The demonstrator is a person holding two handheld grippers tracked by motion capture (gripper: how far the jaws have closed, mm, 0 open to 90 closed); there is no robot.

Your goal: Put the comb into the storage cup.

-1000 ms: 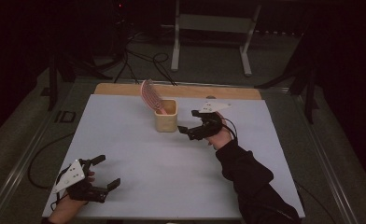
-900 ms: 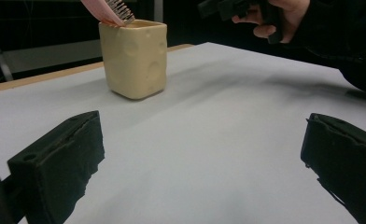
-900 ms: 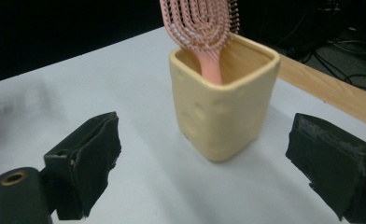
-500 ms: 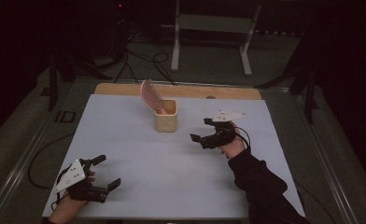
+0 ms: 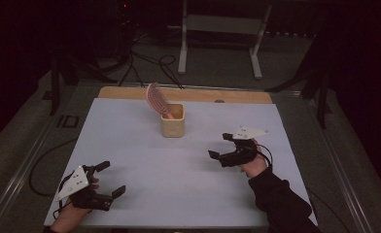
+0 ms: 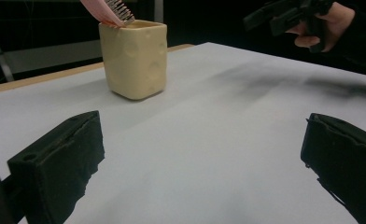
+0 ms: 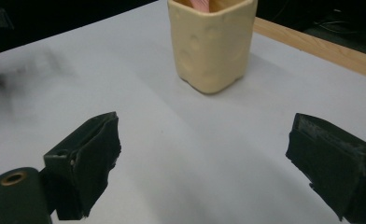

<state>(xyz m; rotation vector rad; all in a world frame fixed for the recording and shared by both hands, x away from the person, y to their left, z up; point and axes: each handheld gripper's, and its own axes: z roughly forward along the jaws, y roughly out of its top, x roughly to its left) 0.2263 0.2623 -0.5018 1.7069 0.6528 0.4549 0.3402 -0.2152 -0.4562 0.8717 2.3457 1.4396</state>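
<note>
Both your grippers gape empty: from above, left (image 5: pixel 105 180) near the table's (image 5: pixel 130 126) front corner, right (image 5: pixel 221 147) right of the cup (image 5: pixel 172 126) holding a brush (image 5: pixel 155 98). Left gripper view: cup (image 6: pixel 133 58) ahead-left, well apart. Right gripper view: cup (image 7: pixel 212 42) ahead, near.

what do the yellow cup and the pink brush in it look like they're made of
The cup looks like matte ceramic or moulded plastic: thick rounded walls, shallow round dimples like cheese, no gloss. Which of the two is hard to tell. The brush looks like smooth pink plastic, with rows of thin stiff dark-tipped bristles standing off its curved head.
</note>
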